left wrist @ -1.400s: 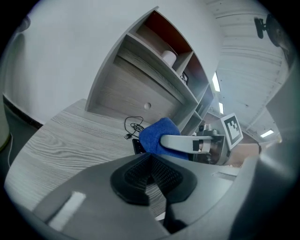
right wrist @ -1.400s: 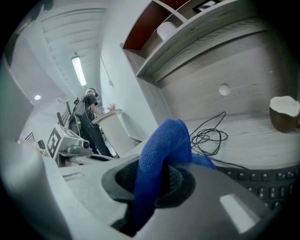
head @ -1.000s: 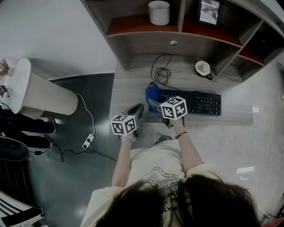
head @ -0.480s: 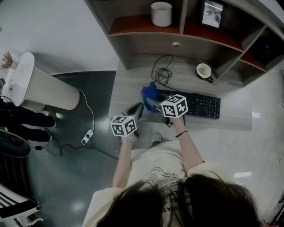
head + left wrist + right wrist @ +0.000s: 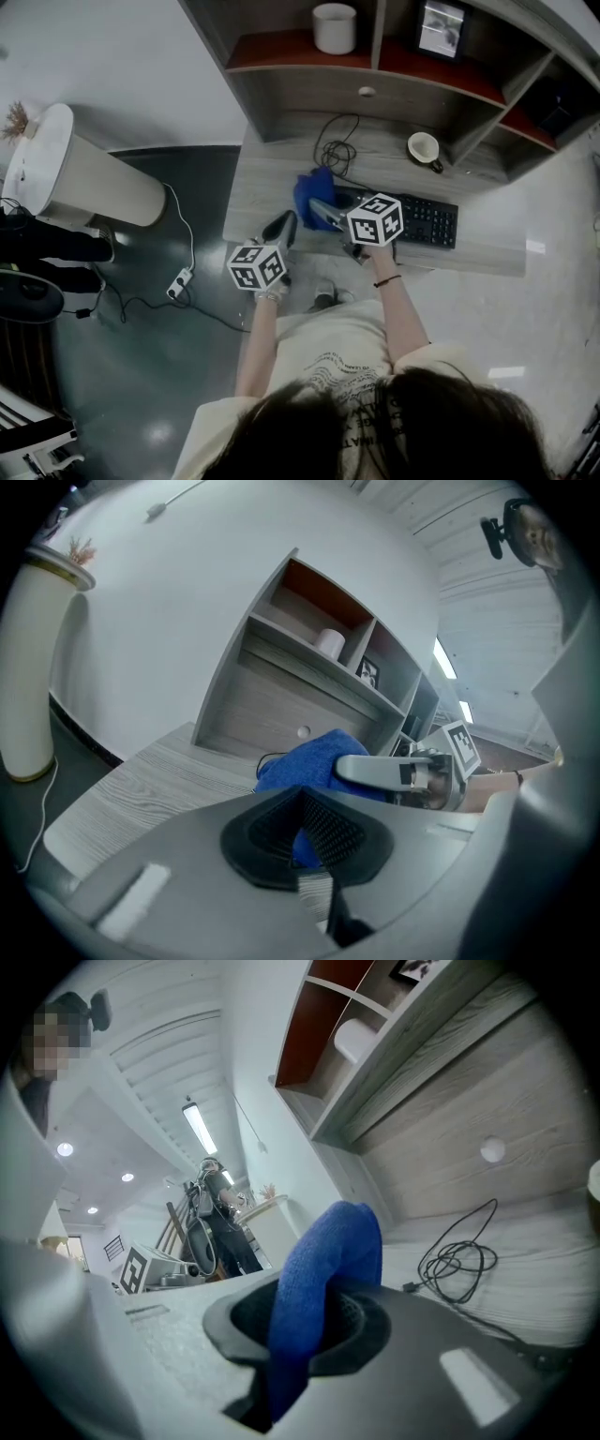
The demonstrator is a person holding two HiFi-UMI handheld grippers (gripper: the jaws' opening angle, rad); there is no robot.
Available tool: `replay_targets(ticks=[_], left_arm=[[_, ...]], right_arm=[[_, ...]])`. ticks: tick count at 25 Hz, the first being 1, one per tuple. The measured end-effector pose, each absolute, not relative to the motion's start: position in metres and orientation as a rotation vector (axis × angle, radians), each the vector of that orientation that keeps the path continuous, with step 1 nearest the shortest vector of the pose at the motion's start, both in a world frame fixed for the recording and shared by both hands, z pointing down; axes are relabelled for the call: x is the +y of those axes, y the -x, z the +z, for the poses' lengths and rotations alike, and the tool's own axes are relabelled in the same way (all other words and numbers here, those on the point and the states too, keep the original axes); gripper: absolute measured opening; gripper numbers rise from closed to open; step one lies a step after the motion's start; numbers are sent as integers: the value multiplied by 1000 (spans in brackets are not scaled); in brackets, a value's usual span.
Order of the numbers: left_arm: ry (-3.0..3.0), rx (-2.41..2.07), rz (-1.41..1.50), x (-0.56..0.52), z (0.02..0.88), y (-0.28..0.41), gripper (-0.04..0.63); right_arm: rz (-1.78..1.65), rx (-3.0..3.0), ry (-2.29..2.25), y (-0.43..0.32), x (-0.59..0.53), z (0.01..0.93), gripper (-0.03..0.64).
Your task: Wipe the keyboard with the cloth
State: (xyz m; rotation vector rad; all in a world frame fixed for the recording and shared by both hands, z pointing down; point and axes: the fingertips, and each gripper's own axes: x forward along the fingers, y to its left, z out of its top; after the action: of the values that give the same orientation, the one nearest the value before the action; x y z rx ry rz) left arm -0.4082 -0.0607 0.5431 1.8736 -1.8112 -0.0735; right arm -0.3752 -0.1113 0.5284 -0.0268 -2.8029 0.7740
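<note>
Blue cloth (image 5: 312,192) sat pinched in the right gripper's (image 5: 324,213) jaws at the keyboard's (image 5: 427,221) left end; left gripper (image 5: 281,228), further left, seemingly closed empty.

The grey wood-grain table (image 5: 267,187) backs onto a shelf unit (image 5: 281,52) with red-brown boards. The upper left compartment holds a white cylindrical pot (image 5: 335,27), and the next compartment holds a framed picture (image 5: 442,28). A round knob (image 5: 367,92) sits on the panel below. On the table, a coiled black cable (image 5: 337,150) lies left of a white cup (image 5: 424,147). A white power strip (image 5: 176,285) lies on the dark floor (image 5: 141,375) near a white pedestal (image 5: 84,183).
</note>
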Motion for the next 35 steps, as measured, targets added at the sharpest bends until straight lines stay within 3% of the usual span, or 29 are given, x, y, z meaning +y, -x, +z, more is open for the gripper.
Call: replay_targets(ticks=[35], left_arm=[[-2070,-1936,-57,-47,476,343,5]], right_arm=[[460,-3035,11,295,-89,463,58]])
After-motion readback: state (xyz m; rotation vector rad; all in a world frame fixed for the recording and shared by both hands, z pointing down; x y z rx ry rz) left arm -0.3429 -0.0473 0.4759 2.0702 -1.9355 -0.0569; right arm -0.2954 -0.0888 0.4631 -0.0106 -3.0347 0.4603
